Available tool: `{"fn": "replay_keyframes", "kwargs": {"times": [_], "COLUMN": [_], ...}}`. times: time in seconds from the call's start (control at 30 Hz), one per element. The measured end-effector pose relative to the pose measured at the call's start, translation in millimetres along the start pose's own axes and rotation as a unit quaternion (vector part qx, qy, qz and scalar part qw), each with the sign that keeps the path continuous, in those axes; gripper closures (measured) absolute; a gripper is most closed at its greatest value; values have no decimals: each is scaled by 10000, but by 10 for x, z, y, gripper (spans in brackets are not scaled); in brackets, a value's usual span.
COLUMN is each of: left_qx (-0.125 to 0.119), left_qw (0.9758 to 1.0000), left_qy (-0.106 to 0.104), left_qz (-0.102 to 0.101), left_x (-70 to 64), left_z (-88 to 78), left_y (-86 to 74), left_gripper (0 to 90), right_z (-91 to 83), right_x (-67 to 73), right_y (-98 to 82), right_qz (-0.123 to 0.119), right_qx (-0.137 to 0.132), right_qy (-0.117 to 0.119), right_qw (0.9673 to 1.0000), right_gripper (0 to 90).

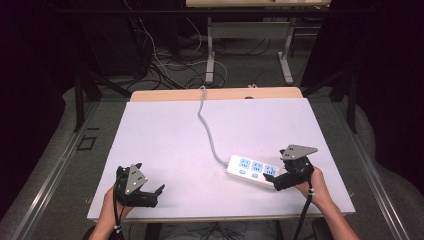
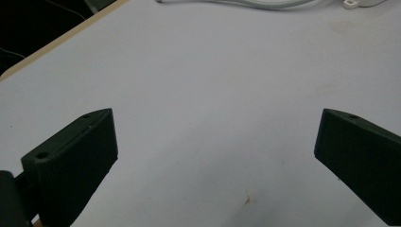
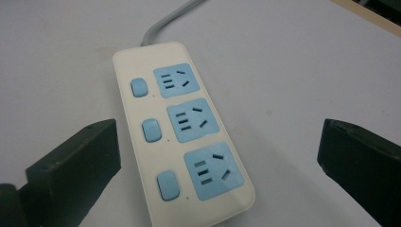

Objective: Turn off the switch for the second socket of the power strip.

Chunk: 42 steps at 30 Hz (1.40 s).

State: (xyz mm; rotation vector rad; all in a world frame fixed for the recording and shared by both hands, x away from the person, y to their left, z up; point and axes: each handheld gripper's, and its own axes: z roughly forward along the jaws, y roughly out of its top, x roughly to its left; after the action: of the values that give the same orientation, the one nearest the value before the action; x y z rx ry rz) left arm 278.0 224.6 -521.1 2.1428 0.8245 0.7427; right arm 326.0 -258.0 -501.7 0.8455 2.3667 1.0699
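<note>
Two hands are coming in from the bottom edge of the high view, each holding a black gripper over the white table (image 1: pixel 165 135). Left hand (image 1: pixel 111 204) is holding the left gripper (image 1: pixel 150 187) at the near left corner, its jaws standing spread with nothing between them, sitting well apart from the power strip (image 1: pixel 252 170). Right hand (image 1: pixel 312 186) is holding the right gripper (image 1: pixel 271 181) at the near right, grey plate on top, tips lying right at the strip's near end; contact there is too small to tell. The strip is lying on the right half of the table, white with three blue sockets, its grey cable (image 1: pixel 206 122) running away toward the far edge of the table. Left gripper view: left gripper (image 2: pixel 215 161) is hanging over bare table (image 2: pixel 213 85), both black fingers (image 2: pixel 75 161) standing wide apart and gripping nothing, with a bit of white cable (image 2: pixel 265 4) lying along the top edge, far from the fingers. A small brown stain (image 2: pixel 247 200) is sitting on the surface between the jaws. Right gripper view: right gripper (image 3: pixel 220 161) is standing released, jaws wide, with the power strip (image 3: pixel 182 127) lying between them, nearer the left finger (image 3: pixel 75 165) than the right one, touching neither as far as can be seen. Three blue sockets are facing up, three blue switches (image 3: pixel 150 130) lying beside them on the left-finger side, and the grey cable (image 3: pixel 168 21) is leaving the strip's far end.
</note>
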Motion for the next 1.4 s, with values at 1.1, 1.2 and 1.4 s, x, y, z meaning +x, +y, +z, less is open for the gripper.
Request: {"fn": "replay_keyframes", "kwargs": {"times": [1.1, 1.2, 1.4], "left_qx": [1, 3, 12], "left_qw": [10000, 10000, 10000], "left_qy": [-10, -10, -25], "left_qz": [20, 10, 26], "left_x": [0, 3, -1], "left_z": [7, 8, 15], "left_y": [0, -1, 0], "left_gripper": [0, 0, 0], "right_z": [-245, -244, -265], "right_x": [-120, -116, -107], "right_y": [-446, -484, -523], "right_qz": [336, 386, 464], "right_qx": [-4, -54, 36], "right_qy": [-526, -540, -476], "right_qw": [9981, 9978, 9978], "right_gripper": [0, 0, 0]}}
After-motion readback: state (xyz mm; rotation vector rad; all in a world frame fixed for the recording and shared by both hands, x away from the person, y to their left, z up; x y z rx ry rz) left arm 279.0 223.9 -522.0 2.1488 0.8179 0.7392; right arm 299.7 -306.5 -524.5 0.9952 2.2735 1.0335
